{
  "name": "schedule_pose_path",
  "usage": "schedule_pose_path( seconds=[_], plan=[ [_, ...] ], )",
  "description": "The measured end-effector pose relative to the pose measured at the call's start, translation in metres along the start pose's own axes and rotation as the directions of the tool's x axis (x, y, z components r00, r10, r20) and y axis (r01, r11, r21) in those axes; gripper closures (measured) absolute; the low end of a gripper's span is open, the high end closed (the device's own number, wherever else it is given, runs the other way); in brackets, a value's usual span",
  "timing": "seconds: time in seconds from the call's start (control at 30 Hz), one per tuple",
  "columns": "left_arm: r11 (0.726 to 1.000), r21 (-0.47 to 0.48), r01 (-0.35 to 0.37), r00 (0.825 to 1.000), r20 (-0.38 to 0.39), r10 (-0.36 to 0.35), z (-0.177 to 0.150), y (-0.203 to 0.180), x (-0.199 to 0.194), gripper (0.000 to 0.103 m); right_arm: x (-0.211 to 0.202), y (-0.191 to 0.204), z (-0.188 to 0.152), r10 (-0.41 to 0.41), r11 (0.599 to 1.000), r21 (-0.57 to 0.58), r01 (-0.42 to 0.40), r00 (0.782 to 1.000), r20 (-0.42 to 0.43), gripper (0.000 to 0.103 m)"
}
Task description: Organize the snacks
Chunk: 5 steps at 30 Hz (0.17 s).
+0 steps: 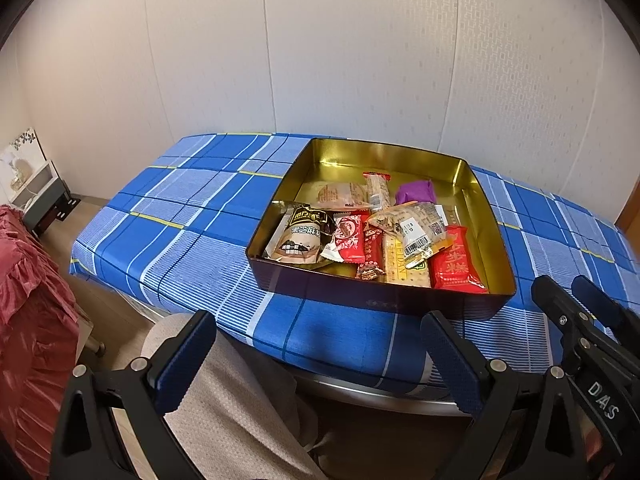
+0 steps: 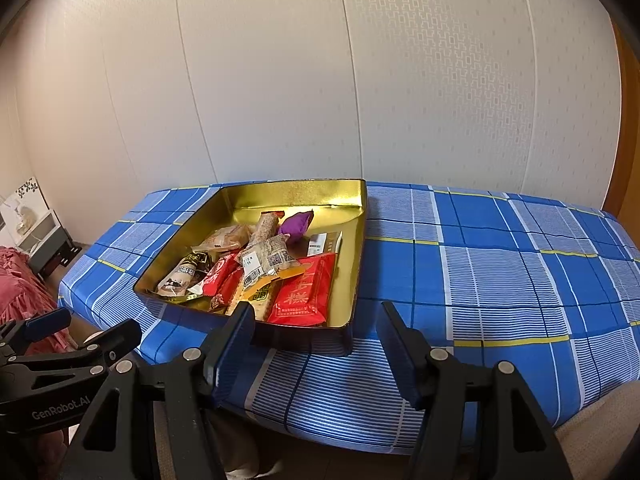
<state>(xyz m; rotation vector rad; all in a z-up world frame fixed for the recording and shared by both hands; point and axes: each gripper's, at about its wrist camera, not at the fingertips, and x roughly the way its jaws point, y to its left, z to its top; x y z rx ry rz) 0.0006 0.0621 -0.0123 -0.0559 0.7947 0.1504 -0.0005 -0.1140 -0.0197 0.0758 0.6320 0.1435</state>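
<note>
Standing off the near edge of the table (image 2: 500, 280), both grippers are spread wide and carry nothing. The snacks (image 1: 376, 236) lie jumbled in the gold tin (image 1: 472, 176), ahead and slightly right of the left gripper (image 1: 316, 364), ahead and left of the right gripper (image 2: 316, 344). By my judgement the right sits nearer, close to the red packet (image 2: 306, 292), whose long axis runs away from it.

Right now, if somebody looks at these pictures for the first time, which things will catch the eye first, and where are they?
First comes the gold-lined tin, which sits on the blue checked tablecloth near the table's front edge. Inside it lies a loose heap of wrapped snacks, with a big red packet at the near corner and a purple packet further back. Both grippers, left and right, hang in front of the table with jaws open and empty.
</note>
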Motion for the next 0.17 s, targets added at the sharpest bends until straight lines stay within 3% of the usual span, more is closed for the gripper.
schedule_pose_path(
  seconds=[0.17],
  plan=[
    [1.0, 0.003, -0.012, 1.0, 0.006, 0.012, -0.0008, -0.0004, 0.001, 0.001, 0.0012, -0.0008, -0.0005, 0.002, 1.0, 0.005, -0.002, 1.0, -0.004, 0.039]
  ],
)
